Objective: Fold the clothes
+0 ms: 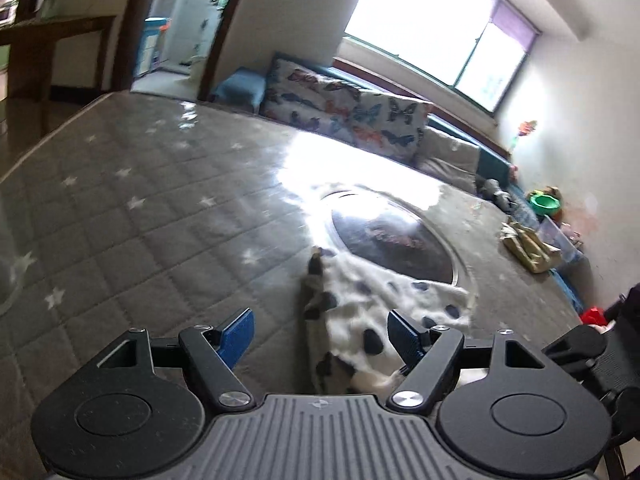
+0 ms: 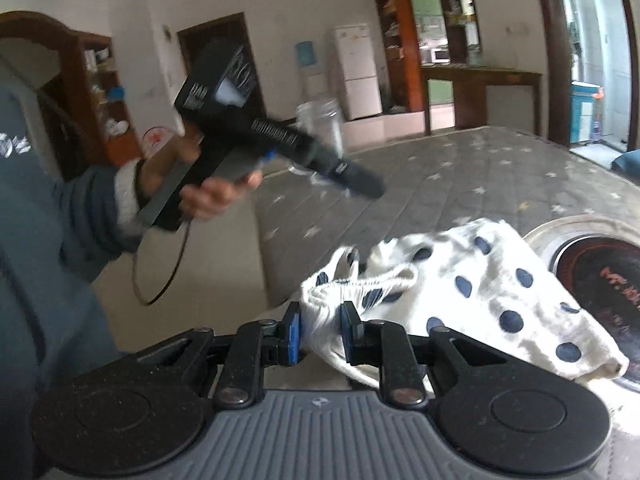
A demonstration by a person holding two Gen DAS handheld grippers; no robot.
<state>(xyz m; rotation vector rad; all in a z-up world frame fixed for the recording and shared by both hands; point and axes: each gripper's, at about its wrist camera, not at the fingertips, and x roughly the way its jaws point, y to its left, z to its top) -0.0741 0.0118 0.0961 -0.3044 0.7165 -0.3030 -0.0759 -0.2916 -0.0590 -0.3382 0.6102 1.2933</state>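
Observation:
A white garment with dark blue dots (image 2: 472,292) lies crumpled on the grey star-quilted mattress (image 1: 140,208). It also shows in the left wrist view (image 1: 372,312). My right gripper (image 2: 320,332) is shut on the garment's gathered edge, with cloth pinched between the blue pads (image 2: 294,334). My left gripper (image 1: 320,332) is open and empty, held above the mattress just left of the garment. In the right wrist view the left gripper (image 2: 360,180) hangs in the air, blurred, held by the person's hand.
A round dark emblem (image 1: 394,240) is set in the mattress beside the garment. Butterfly pillows (image 1: 340,108) and toys (image 1: 544,200) line the far side under the window. A yellow-green cloth (image 1: 528,244) lies at the right. Shelves and a fridge (image 2: 358,72) stand across the room.

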